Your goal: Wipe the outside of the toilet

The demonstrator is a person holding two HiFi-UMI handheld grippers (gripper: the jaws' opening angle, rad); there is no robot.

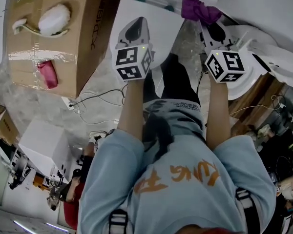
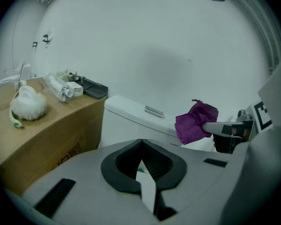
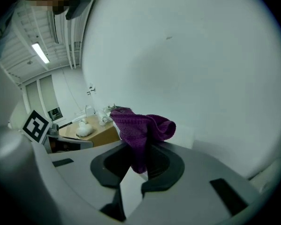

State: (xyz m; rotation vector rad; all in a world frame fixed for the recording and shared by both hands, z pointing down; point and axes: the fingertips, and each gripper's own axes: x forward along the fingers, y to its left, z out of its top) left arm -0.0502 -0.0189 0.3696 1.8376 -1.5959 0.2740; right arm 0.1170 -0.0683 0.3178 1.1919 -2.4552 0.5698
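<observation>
The white toilet [image 1: 158, 30] stands straight ahead at the top of the head view, lid down, with its tank [image 2: 136, 114] against the white wall. My right gripper [image 1: 205, 21] is shut on a bunched purple cloth [image 1: 199, 9], held up beside the tank's right end. In the right gripper view the cloth [image 3: 143, 128] hangs out of the right gripper [image 3: 141, 150]. Over the toilet lid my left gripper [image 1: 135, 29] is shut with nothing in it; in its own view the left gripper [image 2: 141, 144] points at the tank, with the cloth [image 2: 195, 121] off to the right.
A big cardboard box [image 1: 49, 38] stands left of the toilet, with a white puff [image 1: 53, 18] and a pink item [image 1: 48, 74] on it. Cables [image 1: 93, 101] lie on the floor by my legs. More white fixtures [image 1: 268, 57] crowd the right.
</observation>
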